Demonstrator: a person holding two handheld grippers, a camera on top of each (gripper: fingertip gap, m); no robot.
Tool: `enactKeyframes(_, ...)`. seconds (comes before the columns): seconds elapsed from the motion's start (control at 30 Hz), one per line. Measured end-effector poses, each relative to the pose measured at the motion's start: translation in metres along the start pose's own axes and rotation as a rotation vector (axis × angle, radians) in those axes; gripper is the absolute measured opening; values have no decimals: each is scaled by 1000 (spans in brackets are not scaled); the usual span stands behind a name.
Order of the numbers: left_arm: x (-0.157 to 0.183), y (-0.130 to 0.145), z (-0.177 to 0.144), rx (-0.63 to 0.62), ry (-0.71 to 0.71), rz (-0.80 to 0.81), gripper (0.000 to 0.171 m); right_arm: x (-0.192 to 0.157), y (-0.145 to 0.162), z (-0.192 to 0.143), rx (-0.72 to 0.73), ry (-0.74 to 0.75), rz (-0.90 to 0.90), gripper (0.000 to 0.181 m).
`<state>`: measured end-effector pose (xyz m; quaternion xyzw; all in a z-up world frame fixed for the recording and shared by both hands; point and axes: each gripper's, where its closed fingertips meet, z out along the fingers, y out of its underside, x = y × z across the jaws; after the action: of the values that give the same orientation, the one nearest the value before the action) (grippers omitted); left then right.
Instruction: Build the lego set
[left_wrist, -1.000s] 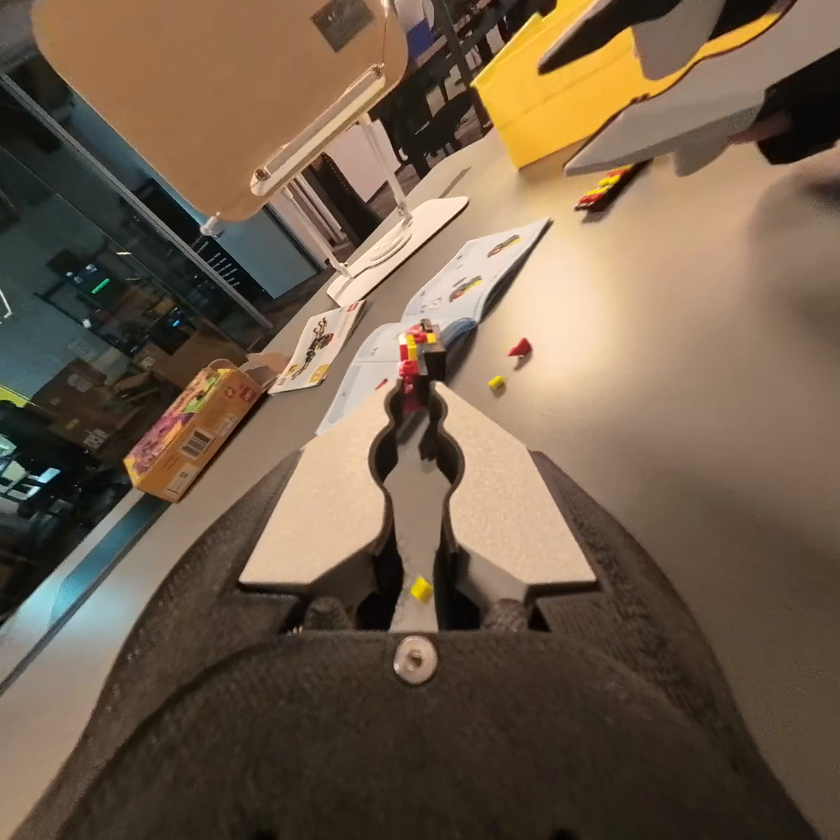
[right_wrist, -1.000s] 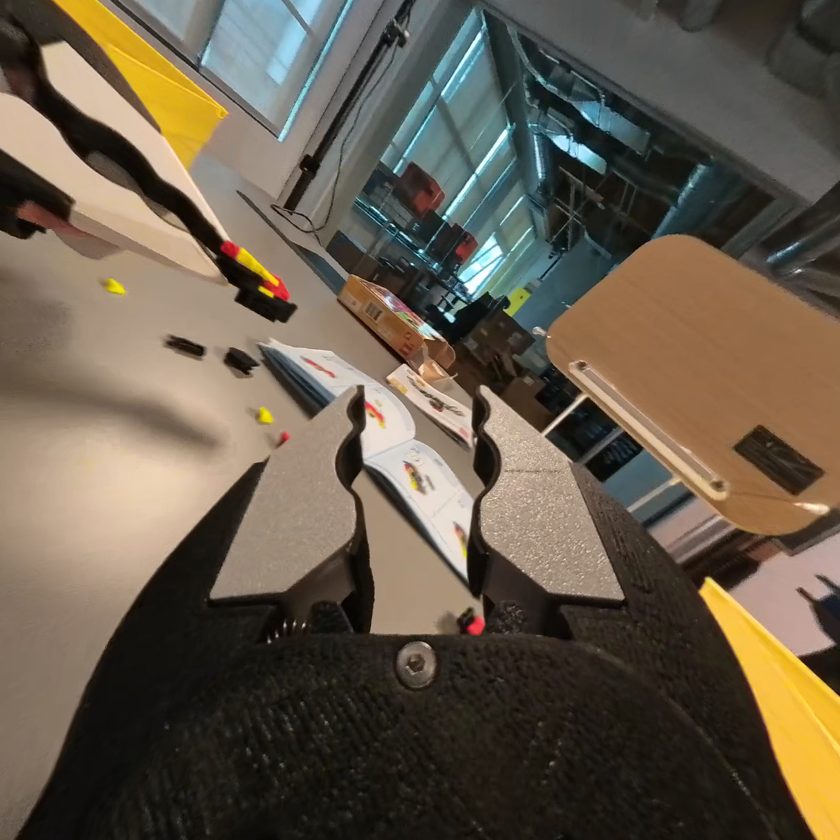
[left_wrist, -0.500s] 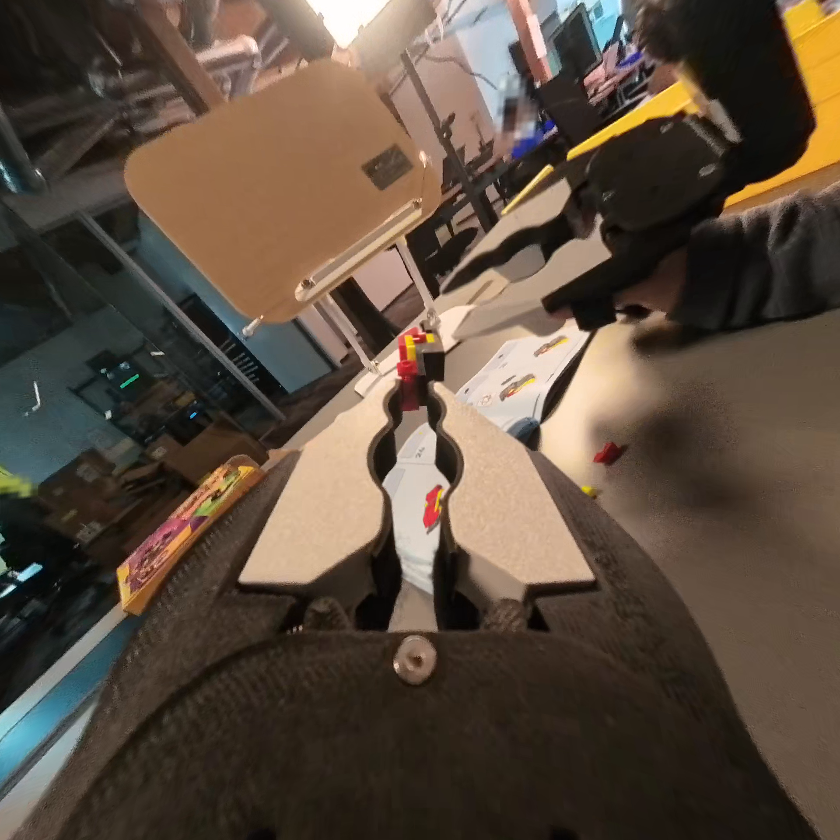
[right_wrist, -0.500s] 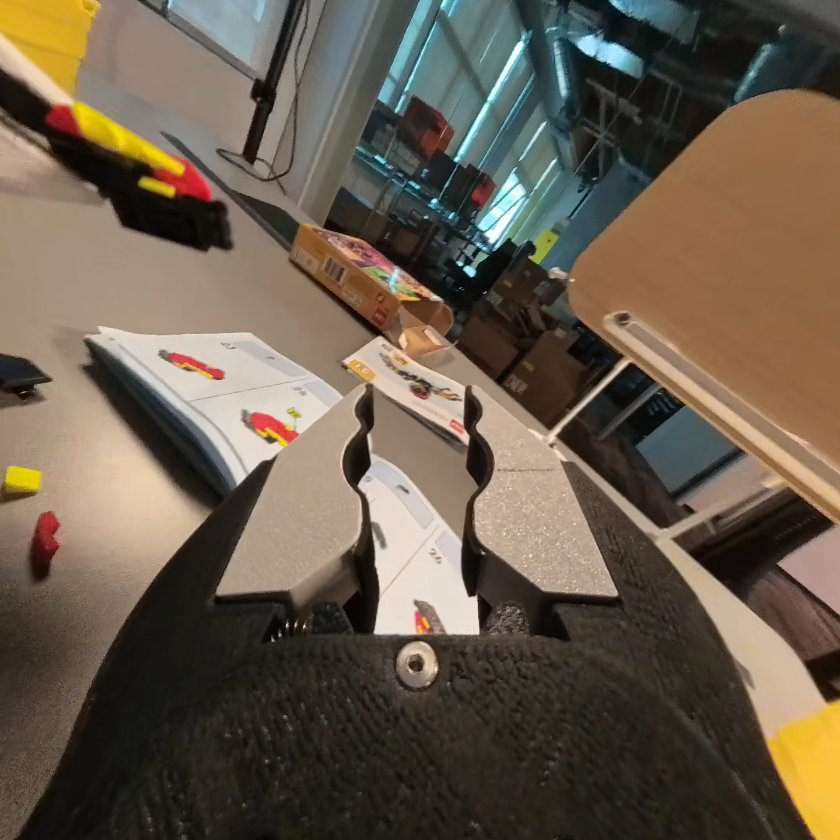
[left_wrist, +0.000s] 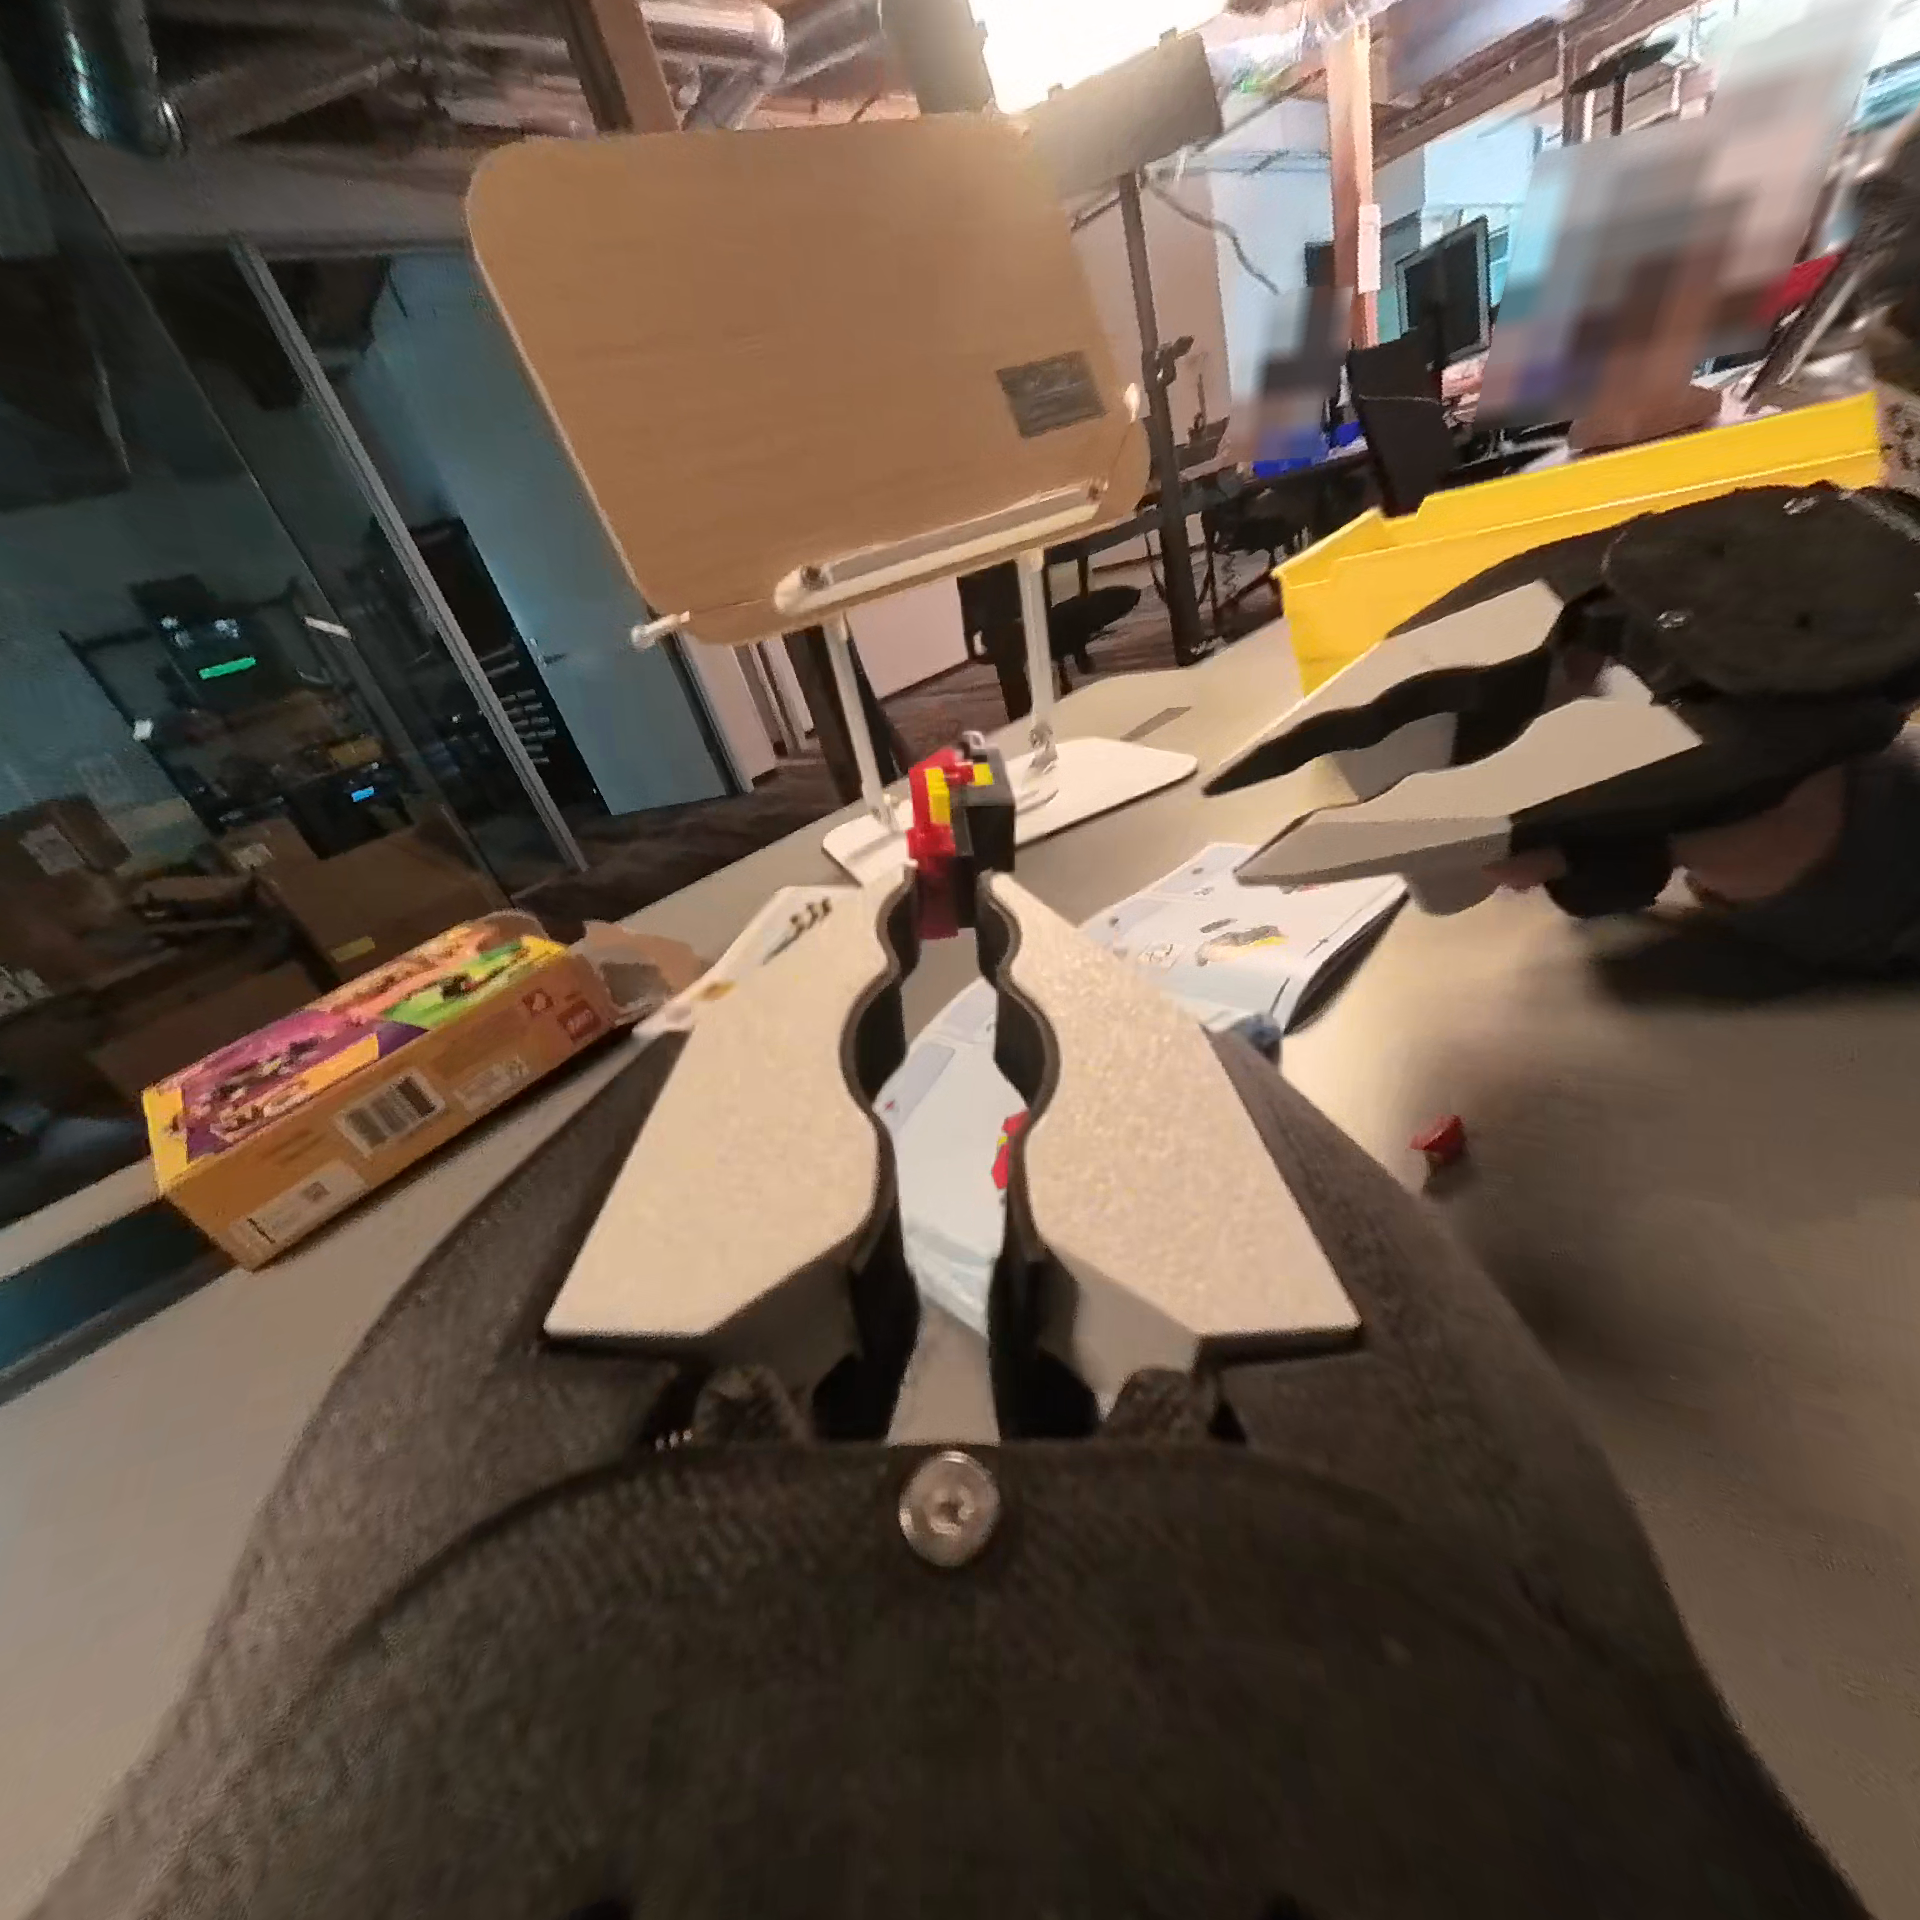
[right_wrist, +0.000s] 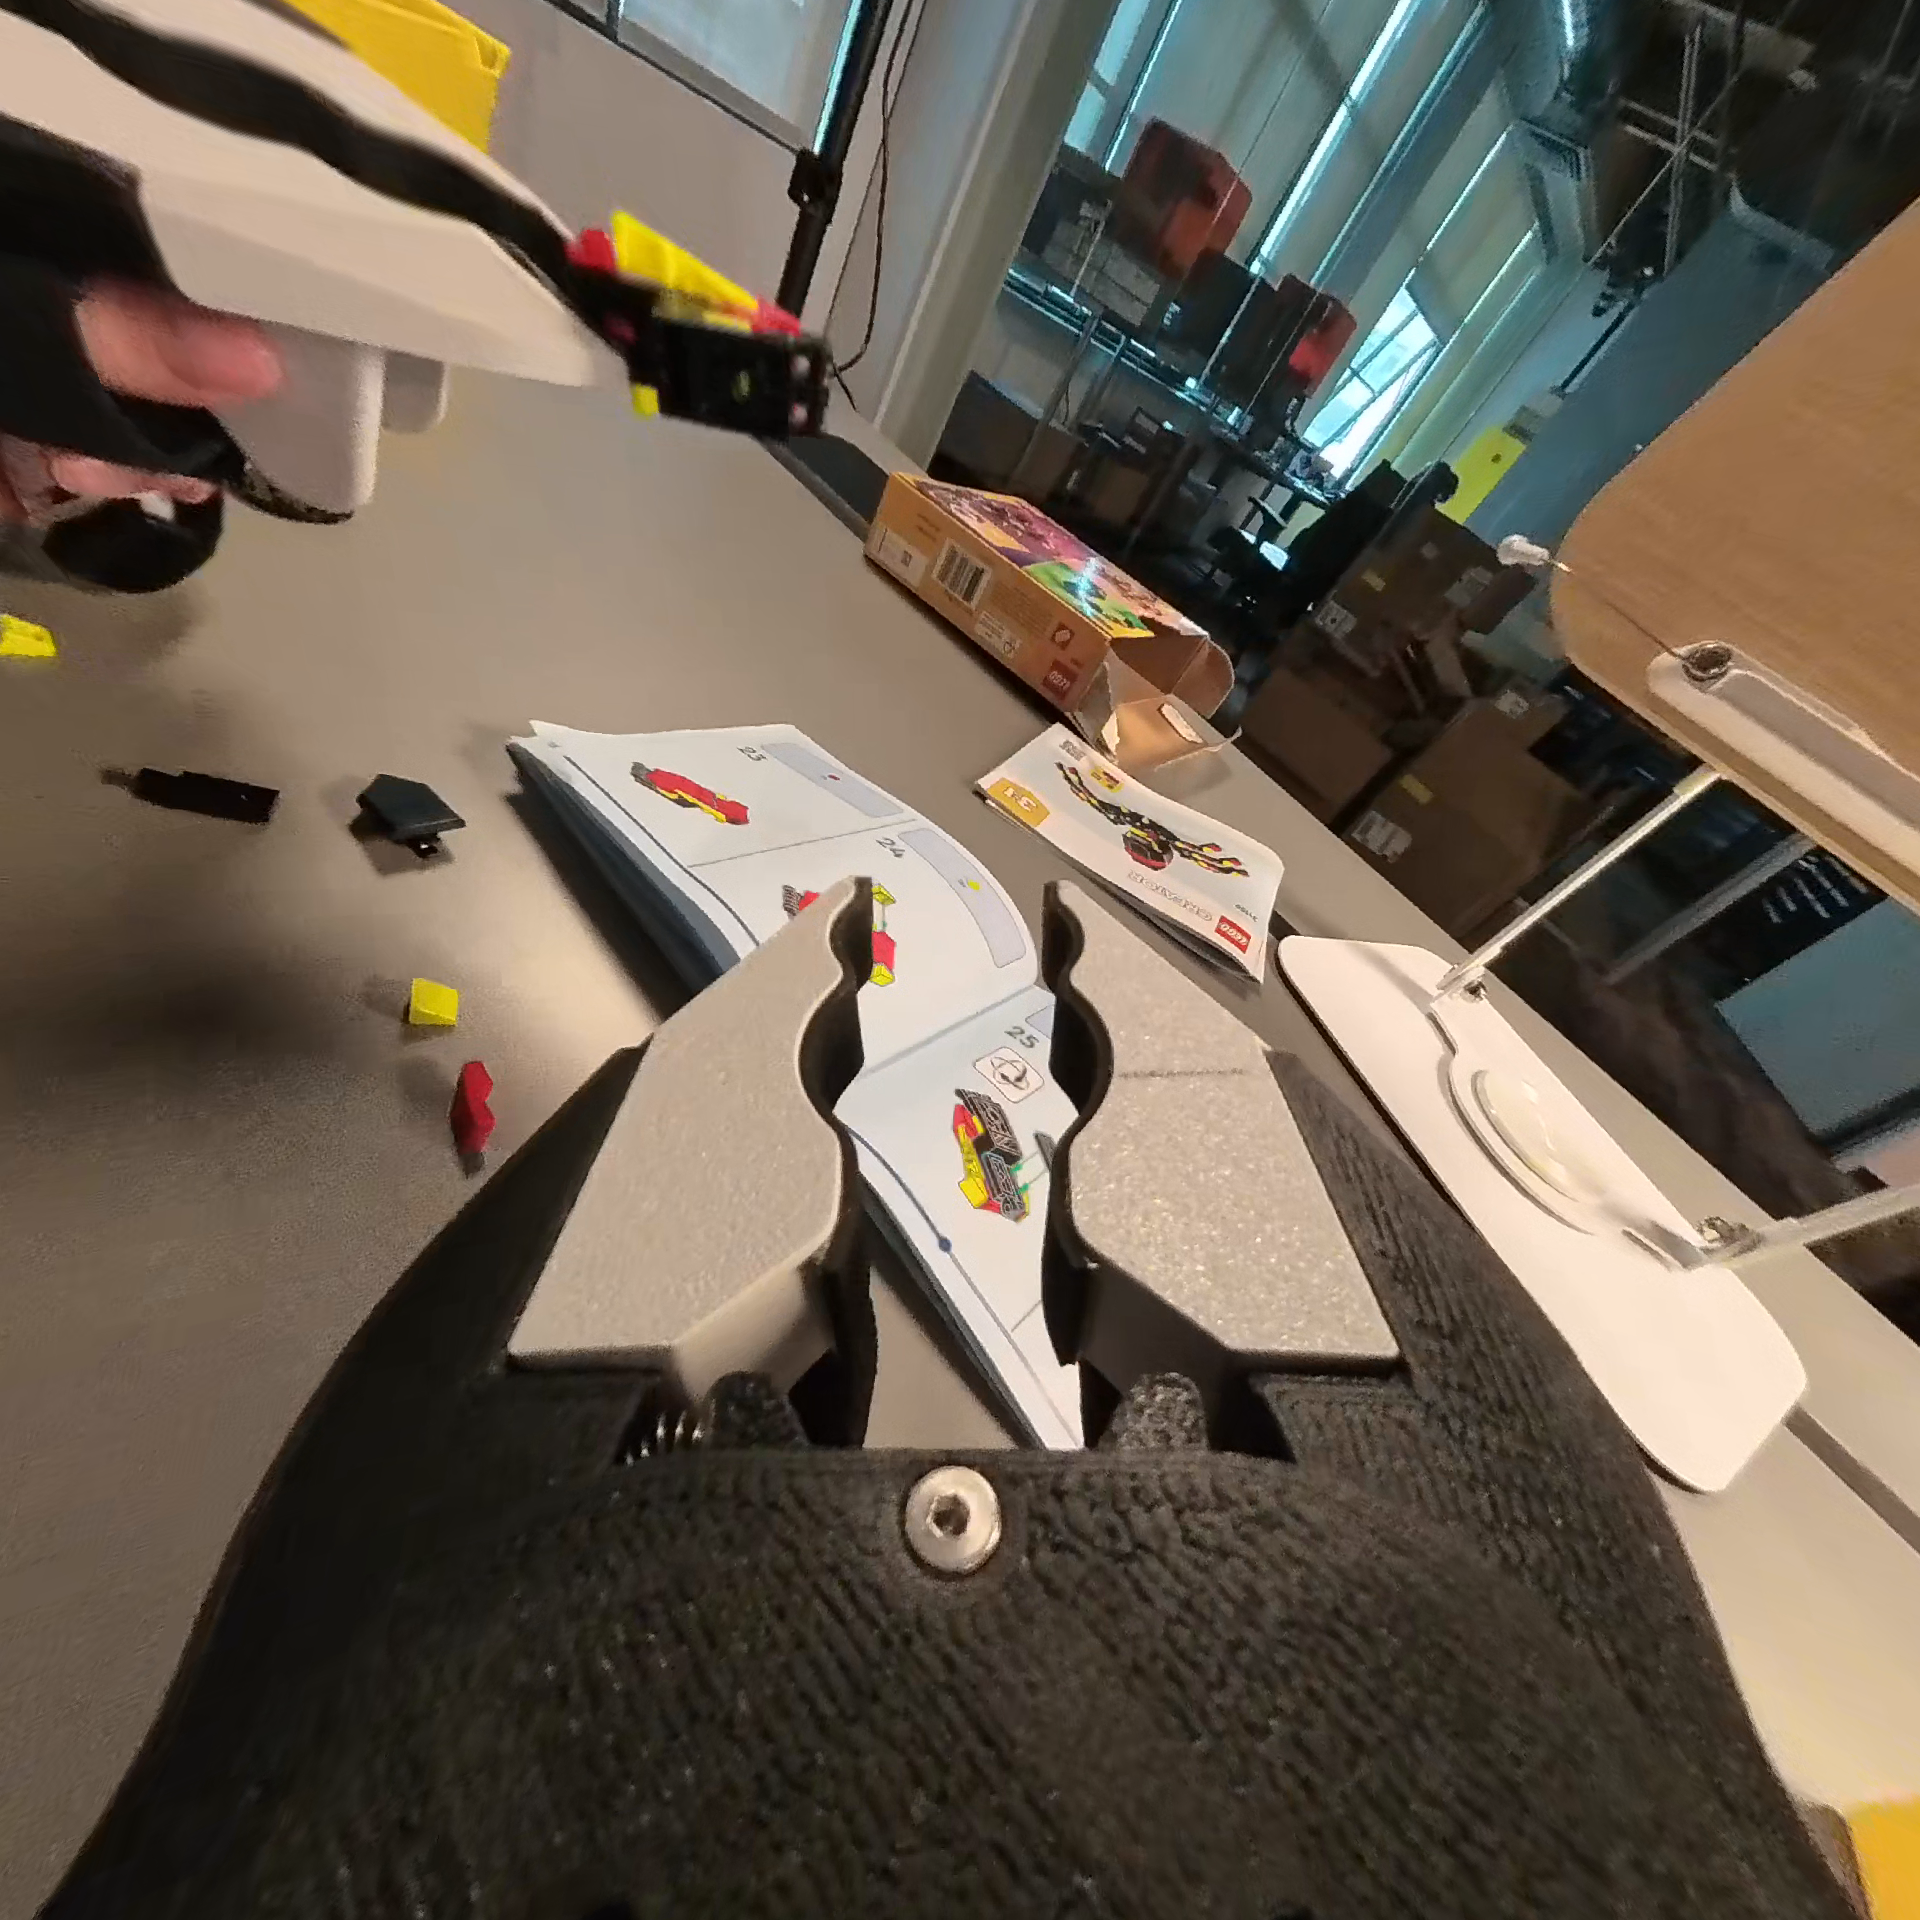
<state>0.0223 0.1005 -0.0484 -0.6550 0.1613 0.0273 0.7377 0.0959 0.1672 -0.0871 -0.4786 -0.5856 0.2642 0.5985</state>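
Tongs in your left hand (left_wrist: 948, 894) are clamping the half-built lego model (left_wrist: 958, 831) at their very tips, lifting it clear of the counter (left_wrist: 1662, 1351), probably so its free faces are staying reachable for the next brick. Your right tongs (right_wrist: 951, 914) are hanging released and empty over the open instruction booklet (right_wrist: 769, 821), which looks like you are checking the printed step before choosing a part.

Loose pieces are lying to the left of the booklet in the right wrist view: a yellow brick (right_wrist: 432, 1004) and a red brick (right_wrist: 473, 1108) near you, a black plate (right_wrist: 410, 810) and a black bar (right_wrist: 203, 795) farther off, and another yellow piece (right_wrist: 26, 636) at the left margin. All are sitting apart from one another, so you are getting room to close around any single one.

A second leaflet (right_wrist: 1132, 842) and the opened box (right_wrist: 1023, 597) are resting beyond the booklet, close to the far edge of the counter. The wooden book stand (left_wrist: 800, 384) is leaning over its white base (right_wrist: 1538, 1195) on the right, so that side is looking cramped for sweeping moves; the bare counter near the loose bricks is giving you the freest working space.
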Motion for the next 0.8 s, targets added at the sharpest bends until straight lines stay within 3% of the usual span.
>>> enactKeyframes(0.23, -24, 29, -12, -178, -61, 11, 9, -10, 2, 5, -20, -38, -55, 28)
enactKeyframes(0.57, 1, 36, -10, -231, 32, 144, 9, 0, -2, 2, 25, -8, -31, 24)
enactKeyframes(0.8, 15, 34, -10, -228, 48, 340, 9, 3, -8, -2, 68, 6, -12, 24)
